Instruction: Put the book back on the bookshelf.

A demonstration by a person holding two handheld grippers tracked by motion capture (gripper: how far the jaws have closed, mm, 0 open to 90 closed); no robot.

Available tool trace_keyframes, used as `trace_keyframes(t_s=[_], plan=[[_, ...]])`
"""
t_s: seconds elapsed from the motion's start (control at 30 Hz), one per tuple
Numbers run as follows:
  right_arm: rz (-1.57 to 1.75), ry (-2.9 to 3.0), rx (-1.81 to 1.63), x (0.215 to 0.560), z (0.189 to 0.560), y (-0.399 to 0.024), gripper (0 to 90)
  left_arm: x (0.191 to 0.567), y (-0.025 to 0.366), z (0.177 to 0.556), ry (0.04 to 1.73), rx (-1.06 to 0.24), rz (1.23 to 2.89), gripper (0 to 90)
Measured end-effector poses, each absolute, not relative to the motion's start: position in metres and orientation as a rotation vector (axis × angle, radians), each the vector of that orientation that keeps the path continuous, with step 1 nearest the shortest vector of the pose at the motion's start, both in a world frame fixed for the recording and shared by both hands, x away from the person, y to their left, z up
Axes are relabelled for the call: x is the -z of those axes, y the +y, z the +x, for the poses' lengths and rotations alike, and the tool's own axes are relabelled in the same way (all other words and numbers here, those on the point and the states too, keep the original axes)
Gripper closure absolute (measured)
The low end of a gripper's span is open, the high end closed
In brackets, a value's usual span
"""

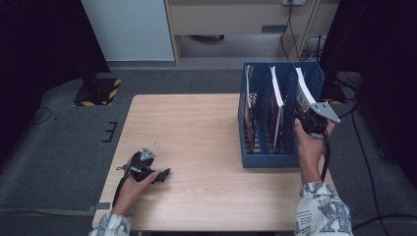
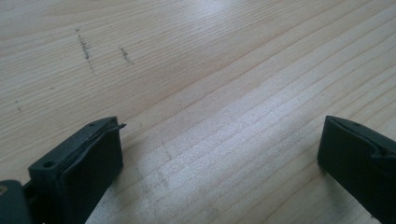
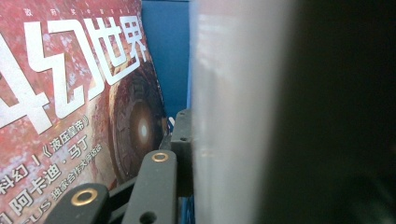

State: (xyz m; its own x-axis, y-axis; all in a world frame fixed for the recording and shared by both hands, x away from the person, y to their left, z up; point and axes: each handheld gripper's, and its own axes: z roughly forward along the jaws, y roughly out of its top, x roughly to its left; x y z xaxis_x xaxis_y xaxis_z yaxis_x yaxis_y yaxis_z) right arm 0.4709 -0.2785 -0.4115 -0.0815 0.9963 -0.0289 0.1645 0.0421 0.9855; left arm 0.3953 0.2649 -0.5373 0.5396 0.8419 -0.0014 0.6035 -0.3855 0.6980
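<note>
Two claws in play | left claw (image 1: 164, 173) lies released on the table (image 1: 196, 128), lower left | right claw (image 1: 306, 118) grasps the white book (image 1: 304, 91) in the blue rack's (image 1: 255, 160) rightmost slot, right of frame | step: handling that book | next: probably a straight lift clear of the divider.

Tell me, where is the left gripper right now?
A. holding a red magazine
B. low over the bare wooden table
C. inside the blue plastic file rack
B: the left gripper lies low at the near left of the light wooden table, jaws apart over bare wood, far from the blue plastic file rack.
</note>
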Motion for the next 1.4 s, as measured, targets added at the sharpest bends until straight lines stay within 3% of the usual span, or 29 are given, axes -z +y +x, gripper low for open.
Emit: trace_keyframes(t_s=[0.8,1.03,1.4], plan=[[1.269,1.431,-1.196,0.408,0.469,-0.280,63.3,0.537,0.265,0.396,1.164,-0.472,2.124,0.0],[1.276,1.425,-1.207,0.408,0.467,-0.283,55.8,0.537,0.265,0.396,1.164,-0.472,2.124,0.0],[1.289,1.411,-1.173,0.406,0.461,-0.283,34.3,0.537,0.265,0.396,1.163,-0.472,2.124,0.0]])
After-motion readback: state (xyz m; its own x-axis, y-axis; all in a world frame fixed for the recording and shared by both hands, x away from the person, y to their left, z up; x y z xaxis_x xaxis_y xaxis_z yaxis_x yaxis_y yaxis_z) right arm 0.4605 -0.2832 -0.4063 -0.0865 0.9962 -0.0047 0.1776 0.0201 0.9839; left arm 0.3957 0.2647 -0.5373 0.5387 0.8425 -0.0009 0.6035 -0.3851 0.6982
